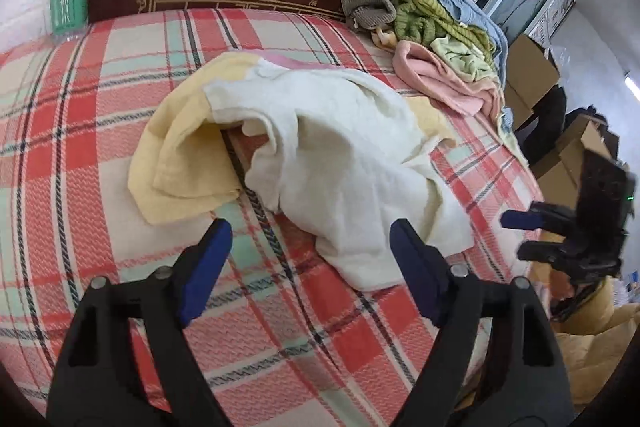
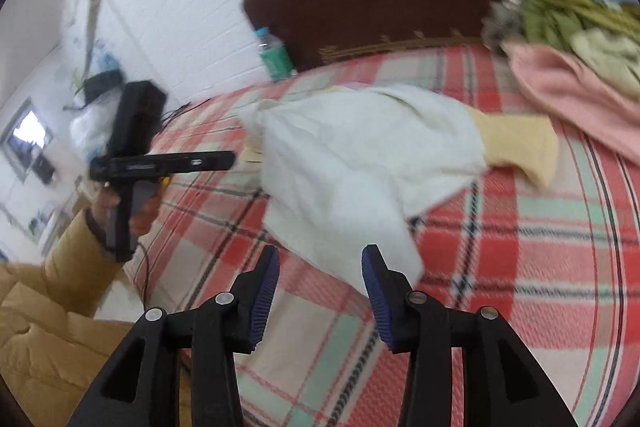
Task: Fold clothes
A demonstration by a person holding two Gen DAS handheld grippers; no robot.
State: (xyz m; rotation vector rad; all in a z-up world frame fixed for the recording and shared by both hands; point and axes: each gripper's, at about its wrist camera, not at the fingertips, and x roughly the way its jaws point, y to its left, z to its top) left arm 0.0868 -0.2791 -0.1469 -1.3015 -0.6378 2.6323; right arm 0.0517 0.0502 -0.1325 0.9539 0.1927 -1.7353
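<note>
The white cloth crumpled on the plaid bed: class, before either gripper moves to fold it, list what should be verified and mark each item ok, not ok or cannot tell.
1. Left gripper open and holding nothing: ok.
2. Right gripper open and holding nothing: ok.
3. White terry cloth lying flat, ready to fold: not ok, it is bunched and rumpled.
4. White cloth free of other items: not ok, it lies over a pale yellow towel.
5. Near corner of the white cloth in front of the right gripper: ok.
6. Pile of mixed unfolded clothes apart from the white cloth: ok, though it touches the yellow towel's far end.
</note>
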